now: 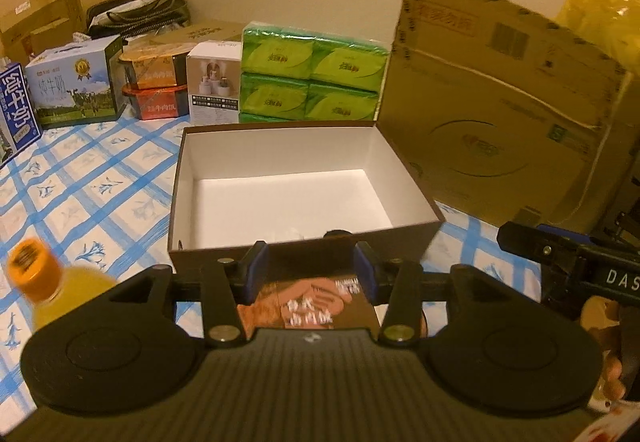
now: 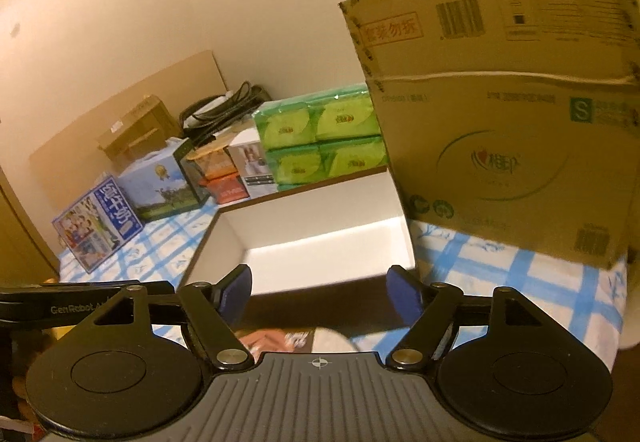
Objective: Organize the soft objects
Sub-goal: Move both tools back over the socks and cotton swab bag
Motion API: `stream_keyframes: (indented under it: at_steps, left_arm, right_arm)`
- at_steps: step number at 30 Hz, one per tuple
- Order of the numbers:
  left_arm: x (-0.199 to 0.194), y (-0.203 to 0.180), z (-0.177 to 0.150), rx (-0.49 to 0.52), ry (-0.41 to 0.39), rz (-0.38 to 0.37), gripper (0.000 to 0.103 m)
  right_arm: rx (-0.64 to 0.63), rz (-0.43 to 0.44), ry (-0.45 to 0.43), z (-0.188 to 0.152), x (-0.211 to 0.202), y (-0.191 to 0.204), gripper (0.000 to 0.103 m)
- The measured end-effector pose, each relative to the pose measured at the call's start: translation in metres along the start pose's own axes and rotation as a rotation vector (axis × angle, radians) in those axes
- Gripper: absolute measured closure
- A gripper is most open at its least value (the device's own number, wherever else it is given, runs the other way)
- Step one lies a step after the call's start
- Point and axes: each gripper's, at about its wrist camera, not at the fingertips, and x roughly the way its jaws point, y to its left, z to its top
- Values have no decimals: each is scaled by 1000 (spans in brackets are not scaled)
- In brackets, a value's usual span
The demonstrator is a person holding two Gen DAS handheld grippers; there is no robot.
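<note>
Below my left gripper (image 1: pixel 308 266), a brown packet (image 1: pixel 308 302) printed with hands and blurred white characters lies on the blue-checked tablecloth (image 1: pixel 100 193), close under the blue fingertips (image 1: pixel 258 266). The pads stand partly apart and nothing sits between them, so that gripper is released and holds nothing. The right wrist view shows an edge of the same packet under my right gripper (image 2: pixel 320 294); its jaws stand wider, also bare, touching nothing I can see. Whether the packet is soft I cannot tell.

Just ahead of both grippers sits an open brown box (image 1: pixel 304 177) with a white inside, and the packet lies outside its near wall. Behind the box, toward the far edge of the cloth, stands a stack of green tissue packs (image 1: pixel 312 77); their logo is too small to read. Left of them are a white carton (image 1: pixel 214 81) picturing bottles, two orange-lidded tubs (image 1: pixel 154 85) stacked one on the other, and two milk cartons (image 1: pixel 72 85) reading 纯牛奶. To the right stands a big cardboard carton (image 2: pixel 504 145) with 整装勿拆 in red, a barcode, an "S" mark and a heart logo. At the near left edge is a bottle (image 1: pixel 44 282) of yellow drink with an orange cap. The other gripper's body reads "DAS" in the left view, "GenRobot" in the right.
</note>
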Motion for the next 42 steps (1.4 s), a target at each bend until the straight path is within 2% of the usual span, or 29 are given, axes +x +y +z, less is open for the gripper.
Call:
stream_keyframes:
  at_steps: [8,12,23,29,33,42]
  left_arm:
    - [-61,6,-33,27,-33,-23,55]
    - [-87,14,-55,31,-36,-25,55]
    - [-145,41,-120,13,-17,-28,54]
    - [-160,41,-155,47,-4,-8,54]
    - [-163,42,-178,56,23,0,54]
    - [-152,55,-226,15,133,-1,54]
  right_arm:
    - [50,33,-40,-22,-57,12,25]
    - [33,23,-47,-41,-82,22,20]
    - [-38,11,17,-113,-129,57,20]
    - [-85,42,51,-155,-142,79,20]
    - [-122,52,114,-186,-140,92,20]
    - [-124,50,252,-239,-125,103,20]
